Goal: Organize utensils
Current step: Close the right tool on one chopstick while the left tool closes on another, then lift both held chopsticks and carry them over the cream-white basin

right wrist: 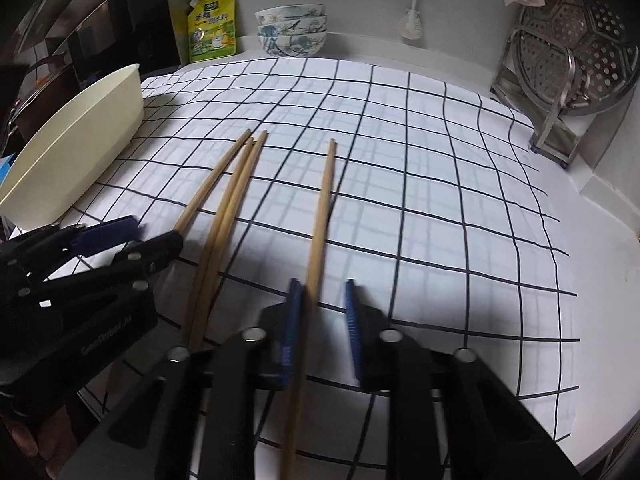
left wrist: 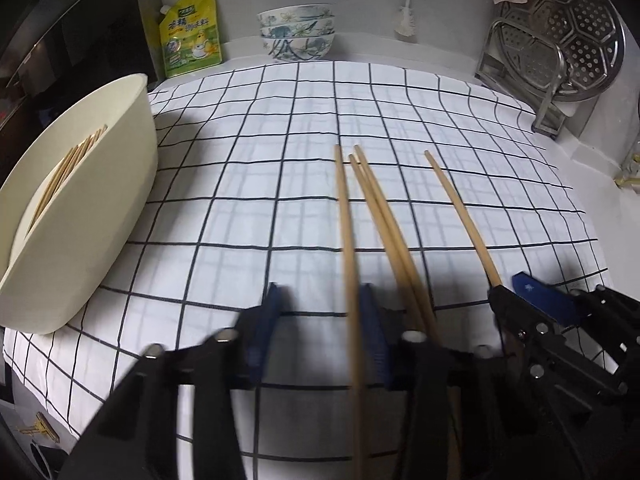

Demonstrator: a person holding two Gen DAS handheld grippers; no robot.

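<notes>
Four wooden chopsticks lie on the checked cloth (left wrist: 240, 184). One chopstick (left wrist: 345, 220) runs between the pads of my left gripper (left wrist: 322, 320), close against the right pad, with a clear gap to the left pad. A pair of chopsticks (left wrist: 384, 224) passes just right of that gripper. The fourth chopstick (right wrist: 323, 208) lies between the pads of my right gripper (right wrist: 322, 312), beside the left pad and clear of the right one. Both grippers are blurred. A cream container (left wrist: 100, 200) at the left holds several chopsticks (left wrist: 68, 172).
At the back wall stand stacked patterned bowls (left wrist: 296, 32) and a yellow pouch (left wrist: 190, 36). A perforated steel steamer plate on a rack (left wrist: 560, 48) stands at the back right. Dark appliances (right wrist: 100, 32) sit behind the container. The cloth's right edge (right wrist: 560, 240) meets bare white counter.
</notes>
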